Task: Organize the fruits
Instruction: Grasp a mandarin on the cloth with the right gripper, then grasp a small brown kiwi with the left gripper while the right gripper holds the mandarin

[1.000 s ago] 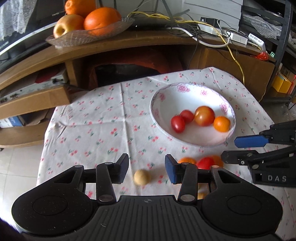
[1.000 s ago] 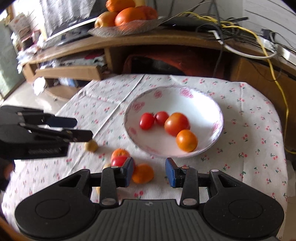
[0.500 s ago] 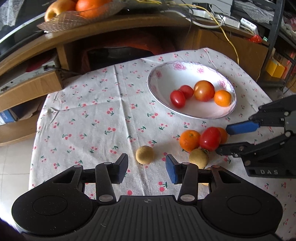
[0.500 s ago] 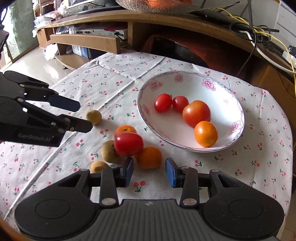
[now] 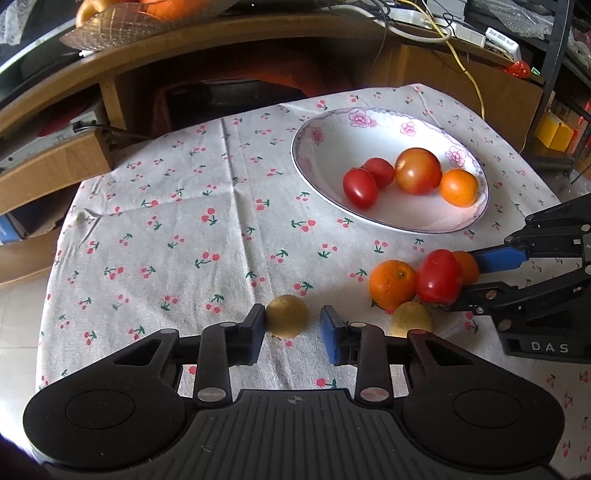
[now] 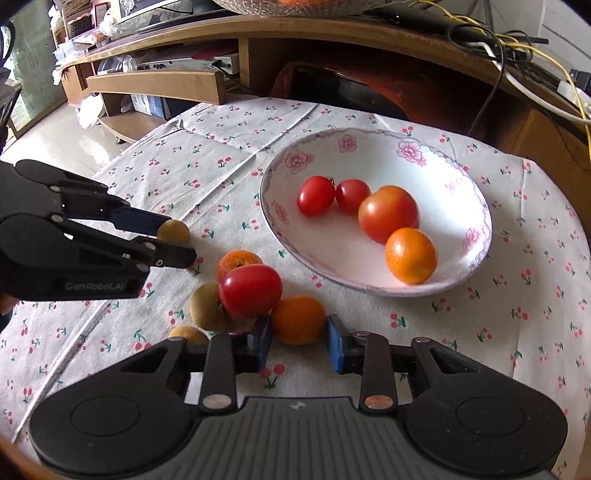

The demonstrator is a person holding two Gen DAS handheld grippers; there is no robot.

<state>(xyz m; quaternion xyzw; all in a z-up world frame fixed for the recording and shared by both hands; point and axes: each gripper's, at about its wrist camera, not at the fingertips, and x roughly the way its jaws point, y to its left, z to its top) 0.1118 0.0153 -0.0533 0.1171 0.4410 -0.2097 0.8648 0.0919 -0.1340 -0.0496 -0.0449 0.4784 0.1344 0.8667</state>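
Observation:
A white flowered bowl (image 5: 314, 136) (image 6: 280, 166) holds two small red tomatoes, a bigger tomato (image 5: 418, 170) and an orange (image 6: 410, 254). On the cherry-print cloth my left gripper (image 5: 291, 332) (image 6: 175, 242) is open, its fingers on either side of a small tan fruit (image 5: 287, 315) (image 6: 174, 230). Right of it lies a pile: an orange (image 5: 391, 284), a red tomato (image 5: 439, 277) (image 6: 251, 290) and another tan fruit (image 5: 412, 319). My right gripper (image 6: 299, 338) (image 5: 476, 275) is open, and its pads flank a small orange (image 6: 298, 319) at the pile's near side.
Behind the table (image 5: 166, 229) runs a wooden shelf unit (image 5: 229, 40) with a glass dish of large fruit (image 5: 110, 22) and loose cables (image 6: 517, 40). A third tan fruit (image 6: 188, 334) lies by the right gripper's left finger. The cloth drops off at the left edge.
Both grippers have come down and forward to the table. The left one's fingers now sit around the tan fruit, and the right one's around the small orange. Finger gaps look unchanged.

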